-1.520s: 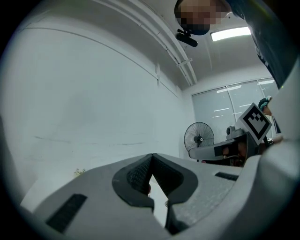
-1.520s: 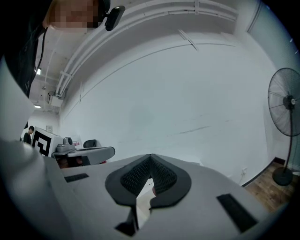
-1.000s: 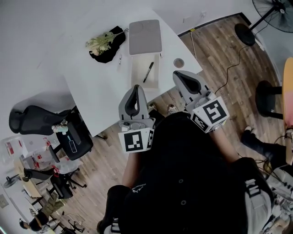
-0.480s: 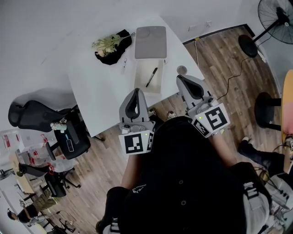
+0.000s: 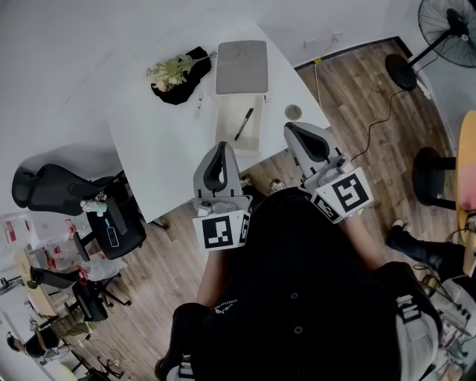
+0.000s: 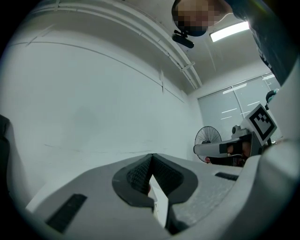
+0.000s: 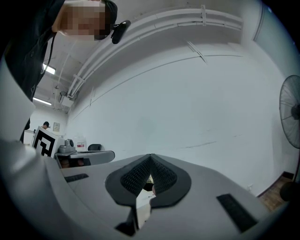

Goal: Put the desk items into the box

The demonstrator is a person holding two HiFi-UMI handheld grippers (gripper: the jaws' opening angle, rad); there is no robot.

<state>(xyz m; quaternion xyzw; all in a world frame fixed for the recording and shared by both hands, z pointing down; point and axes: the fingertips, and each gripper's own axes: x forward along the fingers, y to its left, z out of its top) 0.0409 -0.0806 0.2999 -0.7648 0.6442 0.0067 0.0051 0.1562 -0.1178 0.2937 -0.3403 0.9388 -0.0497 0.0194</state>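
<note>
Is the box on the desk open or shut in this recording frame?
Open. The box has no cover on top, and a black pen shows inside it. A grey flat piece, probably its lid, lies just beyond it.

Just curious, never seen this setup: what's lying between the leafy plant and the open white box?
In the head view, one small pen-like item lies between plant and box.

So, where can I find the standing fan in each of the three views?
Head view: the fan is in the top right corner, on the wood floor.
Left gripper view: the fan is right of centre, against the white wall.
Right gripper view: the fan is cut by the right edge.
Shared landmark: that white wall.
</note>
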